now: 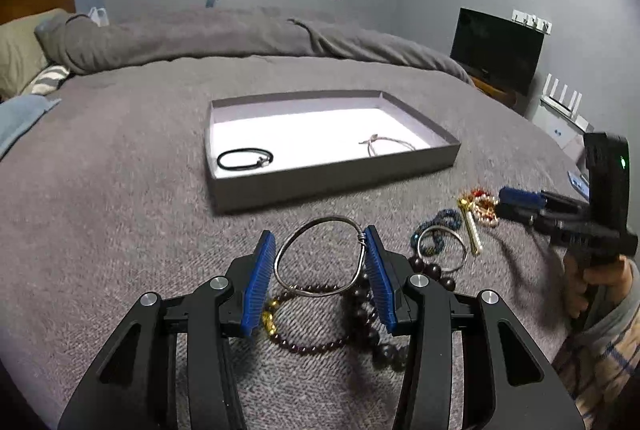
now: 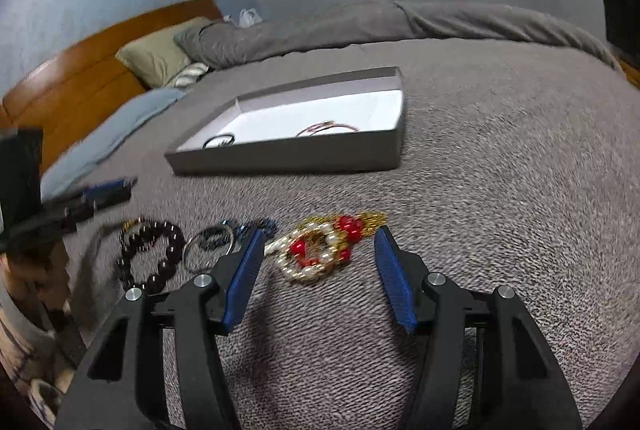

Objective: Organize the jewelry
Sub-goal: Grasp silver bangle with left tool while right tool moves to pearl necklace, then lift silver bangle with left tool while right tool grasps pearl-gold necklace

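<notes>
A: Left tongs (image 1: 320,254) state?
B: Clamped on a silver wire bangle (image 1: 320,258), blue pads (image 1: 260,282) pressing its two sides. The bangle is lifted above the grey blanket (image 1: 120,230), over a dark bead bracelet with gold beads (image 1: 308,326).

A: Right tongs (image 2: 320,270)?
B: Apart, nothing between the pads. Hovering over the blanket, with a red, pearl and gold beaded piece (image 2: 320,250) just ahead, nearer the left pad.

A: Where's the rest of the jewelry?
B: Left of the right tongs in the right wrist view: a thin silver ring bangle (image 2: 210,248) over blue beads (image 2: 260,224), then a big dark bead bracelet (image 2: 148,254). All on the blanket, close together.

A: The box?
B: Shallow grey box (image 1: 336,182) farther up the bed, white floor inside. It holds a black cord bracelet (image 1: 245,158) near its left end and a pale string bracelet (image 1: 384,144) toward the right, well apart.

A: Anything else?
B: A sleeve and hand (image 1: 600,278) grip the right tool's handle at the edge of the left wrist view. Motion blur there.
</notes>
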A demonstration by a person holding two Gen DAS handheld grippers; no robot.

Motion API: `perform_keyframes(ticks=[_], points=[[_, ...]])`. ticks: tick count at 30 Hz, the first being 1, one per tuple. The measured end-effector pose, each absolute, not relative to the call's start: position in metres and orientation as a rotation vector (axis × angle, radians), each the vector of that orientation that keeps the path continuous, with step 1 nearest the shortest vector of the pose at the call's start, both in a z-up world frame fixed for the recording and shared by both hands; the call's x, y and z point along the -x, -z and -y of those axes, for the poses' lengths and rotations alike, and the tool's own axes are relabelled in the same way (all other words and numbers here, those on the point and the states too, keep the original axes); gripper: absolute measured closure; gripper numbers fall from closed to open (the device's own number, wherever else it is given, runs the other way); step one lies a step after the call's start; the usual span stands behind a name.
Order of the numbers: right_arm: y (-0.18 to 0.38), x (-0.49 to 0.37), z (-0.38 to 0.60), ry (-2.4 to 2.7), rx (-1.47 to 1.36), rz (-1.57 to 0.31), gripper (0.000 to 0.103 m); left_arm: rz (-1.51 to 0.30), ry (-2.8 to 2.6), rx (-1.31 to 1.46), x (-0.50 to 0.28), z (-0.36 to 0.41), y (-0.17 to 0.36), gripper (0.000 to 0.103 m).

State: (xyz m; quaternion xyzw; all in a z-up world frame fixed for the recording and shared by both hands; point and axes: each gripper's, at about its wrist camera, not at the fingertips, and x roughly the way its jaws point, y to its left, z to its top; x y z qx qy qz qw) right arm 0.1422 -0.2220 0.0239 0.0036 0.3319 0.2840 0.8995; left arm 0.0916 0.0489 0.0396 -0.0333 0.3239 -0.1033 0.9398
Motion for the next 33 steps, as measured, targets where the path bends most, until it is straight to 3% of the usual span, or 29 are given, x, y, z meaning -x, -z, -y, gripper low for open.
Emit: perform_keyframes(ticks=[13, 17, 19, 24, 27, 30, 33], points=[[-0.024, -0.120, 0.200, -0.563, 0.159, -0.624, 0.047, -0.668, 0.203, 0.088, -0.092, -0.051, -0.035, 0.056], [-0.015, -0.128, 0.193, -0.548, 0.189, -0.686, 0.055, -0.673, 0.211, 0.086, -0.092, -0.049, -0.032, 0.057], [-0.011, -0.135, 0.192, -0.532, 0.189, -0.721, 0.059, -0.678, 0.216, 0.084, -0.092, -0.048, -0.030, 0.066], [-0.010, -0.140, 0.195, -0.519, 0.169, -0.737, 0.065, -0.680, 0.223, 0.088, -0.092, -0.048, -0.028, 0.069], [-0.012, -0.143, 0.201, -0.530, 0.133, -0.740, 0.065, -0.685, 0.226, 0.086, -0.091, -0.049, -0.027, 0.069], [-0.014, -0.147, 0.202, -0.541, 0.113, -0.745, 0.064, -0.689, 0.219, 0.089, -0.090, -0.051, -0.025, 0.061], [-0.015, -0.150, 0.200, -0.550, 0.111, -0.751, 0.065, -0.705, 0.212, 0.083, -0.090, -0.052, -0.022, 0.060]])
